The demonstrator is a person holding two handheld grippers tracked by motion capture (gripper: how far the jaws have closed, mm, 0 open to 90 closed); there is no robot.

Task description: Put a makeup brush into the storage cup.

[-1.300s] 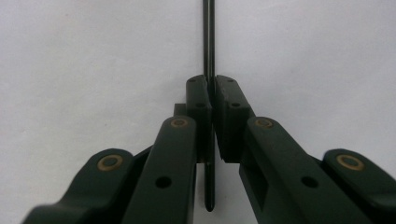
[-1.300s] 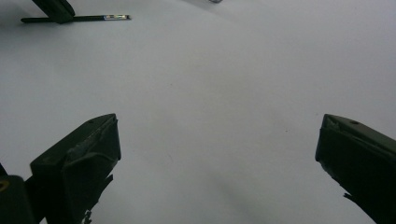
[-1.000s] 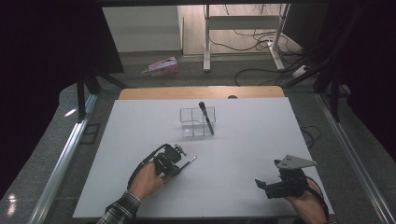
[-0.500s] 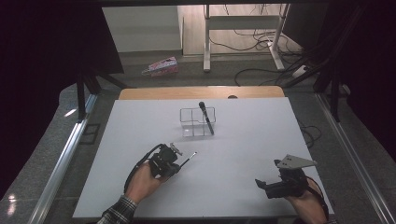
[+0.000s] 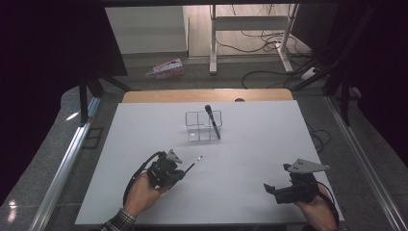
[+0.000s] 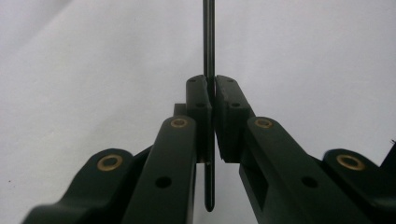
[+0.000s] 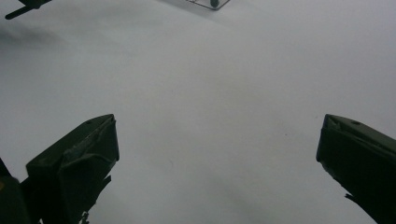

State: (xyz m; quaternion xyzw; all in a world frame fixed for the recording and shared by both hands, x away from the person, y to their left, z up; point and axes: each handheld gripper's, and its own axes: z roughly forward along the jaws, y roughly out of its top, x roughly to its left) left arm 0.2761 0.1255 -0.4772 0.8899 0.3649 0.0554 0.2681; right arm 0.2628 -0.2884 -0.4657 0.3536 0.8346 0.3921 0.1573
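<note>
Left tool clamps the thin pen (tip pointing ahead); right tool gapes wide.

- A thin dark pen is clamped between the closed jaws of the left gripper, its pale tip pointing up and right over the white table.
- In the left gripper view the pen runs straight up between the pads.

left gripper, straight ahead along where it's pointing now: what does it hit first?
Probably the clear organizer holding a black marker. The left gripper, shut on a thin pen, aims up-right across the bare white table; depth is unclear, so it might pass beside it.
</note>
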